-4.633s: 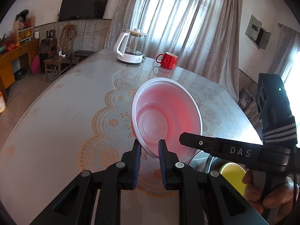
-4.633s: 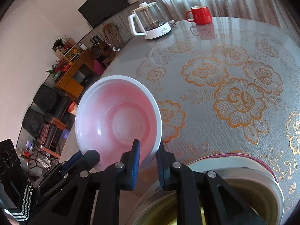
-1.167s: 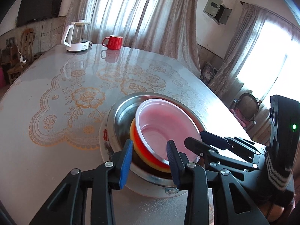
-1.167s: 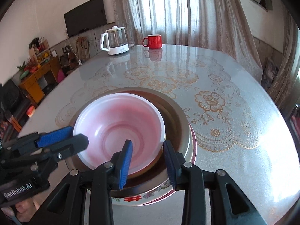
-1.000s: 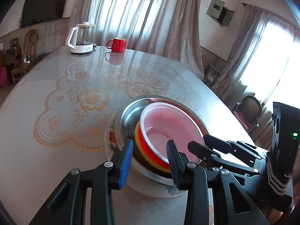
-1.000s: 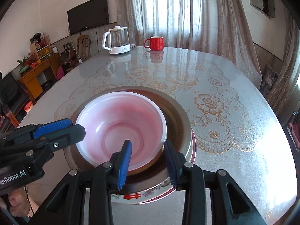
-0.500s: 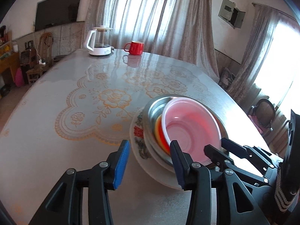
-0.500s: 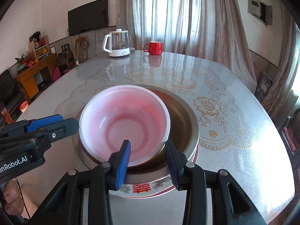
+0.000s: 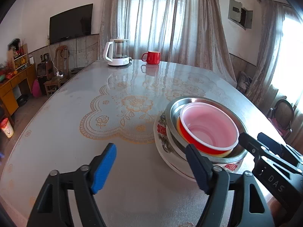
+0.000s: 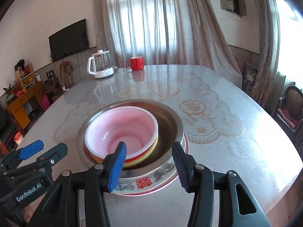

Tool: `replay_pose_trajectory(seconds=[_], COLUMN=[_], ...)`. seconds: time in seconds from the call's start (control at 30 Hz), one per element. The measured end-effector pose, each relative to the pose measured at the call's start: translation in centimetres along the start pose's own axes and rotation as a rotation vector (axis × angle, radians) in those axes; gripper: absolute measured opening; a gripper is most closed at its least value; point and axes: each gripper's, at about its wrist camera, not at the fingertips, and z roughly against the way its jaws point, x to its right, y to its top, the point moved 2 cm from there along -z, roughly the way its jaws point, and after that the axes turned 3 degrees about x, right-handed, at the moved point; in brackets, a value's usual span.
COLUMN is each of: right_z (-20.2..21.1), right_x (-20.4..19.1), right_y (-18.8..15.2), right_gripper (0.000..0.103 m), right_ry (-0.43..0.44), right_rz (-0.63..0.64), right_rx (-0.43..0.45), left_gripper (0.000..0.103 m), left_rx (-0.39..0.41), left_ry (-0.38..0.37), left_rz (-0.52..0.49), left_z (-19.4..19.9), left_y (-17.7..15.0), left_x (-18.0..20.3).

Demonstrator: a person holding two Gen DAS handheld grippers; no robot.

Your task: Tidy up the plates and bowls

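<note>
A red bowl with a pink-white inside (image 9: 208, 130) (image 10: 121, 130) sits nested on a yellow bowl (image 10: 145, 156) inside a steel basin (image 9: 189, 102) (image 10: 170, 121), which rests on a flowered white plate (image 9: 162, 132) (image 10: 144, 184). My left gripper (image 9: 151, 166) is open and empty, low over the table just left of the stack. My right gripper (image 10: 149, 163) is open and empty, at the near rim of the stack. Each gripper shows in the other's view, the right one (image 9: 265, 145) beside the stack and the left one (image 10: 37, 151) at the lower left.
A white and glass kettle (image 9: 117, 53) (image 10: 100, 66) and a red mug (image 9: 152, 57) (image 10: 136, 63) stand at the table's far end. The round table (image 9: 75, 123) carries an orange flower pattern. A chair (image 10: 289, 106) stands at the right.
The red bowl was let go into the stack. Both grippers have opened wider and pulled back from it; the left one has shifted to the left.
</note>
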Motion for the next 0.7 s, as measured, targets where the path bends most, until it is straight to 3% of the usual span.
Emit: replay_pose_trajectory(seconds=[0.3,0.7], right_z=[0.9,1.0], right_x=[0.5,0.3], right_y=[0.2,0.0], right_gripper=[0.057,0.058], right_ry=[-0.060,-0.060], right_rz=[-0.005,-0.001], right_rx=[0.027,0.023], left_gripper=[0.103,0.103], left_rx=[0.030,0.033], left_ry=[0.001,0.043], left_rz=[-0.016,-0.024], left_z=[1.2,1.3], left_y=[0.1,0.1], left_x=[0.6,0.7])
